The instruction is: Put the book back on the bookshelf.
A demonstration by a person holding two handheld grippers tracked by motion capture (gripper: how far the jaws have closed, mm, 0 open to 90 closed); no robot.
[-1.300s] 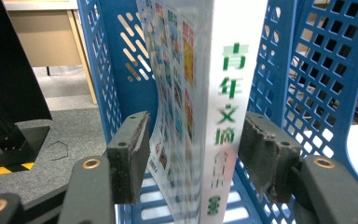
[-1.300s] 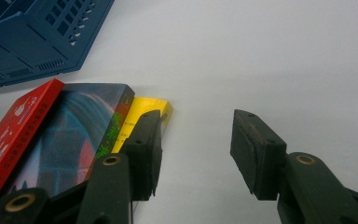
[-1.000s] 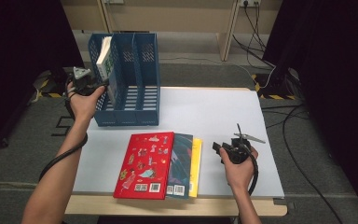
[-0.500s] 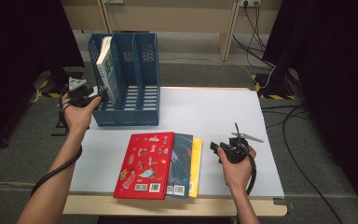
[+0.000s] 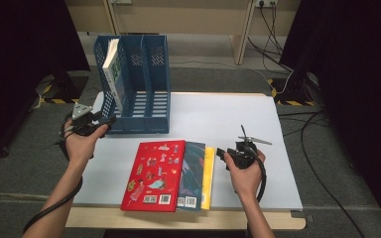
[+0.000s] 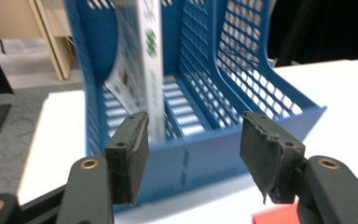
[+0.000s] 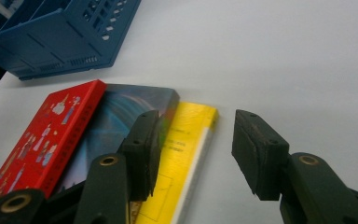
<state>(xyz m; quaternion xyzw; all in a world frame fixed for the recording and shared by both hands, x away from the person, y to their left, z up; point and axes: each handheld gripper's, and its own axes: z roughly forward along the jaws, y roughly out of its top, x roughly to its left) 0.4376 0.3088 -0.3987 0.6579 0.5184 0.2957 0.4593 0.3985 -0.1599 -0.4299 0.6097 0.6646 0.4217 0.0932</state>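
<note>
Yellow book [image 5: 208, 176] lies flat at the right of an overlapped row, under the dark teal book [image 5: 192, 173] and red book [image 5: 153, 174], its long axis running from the table's near edge toward the blue file rack [image 5: 144, 84]. Beside its exposed edge, the right gripper [image 5: 225, 155] waits wide open, probably to pinch it. By the rack, the left gripper [image 5: 106, 119] is open and empty.

A white bench [image 5: 218, 116] stands on a grey carpeted floor [image 5: 25, 163]. Black cables [image 5: 322, 148] trail across the floor to the right of it. Yellow-and-black hazard tape [image 5: 290, 102] marks the floor near the bench's far right corner. Black curtains [image 5: 352, 74] hang at both sides.
</note>
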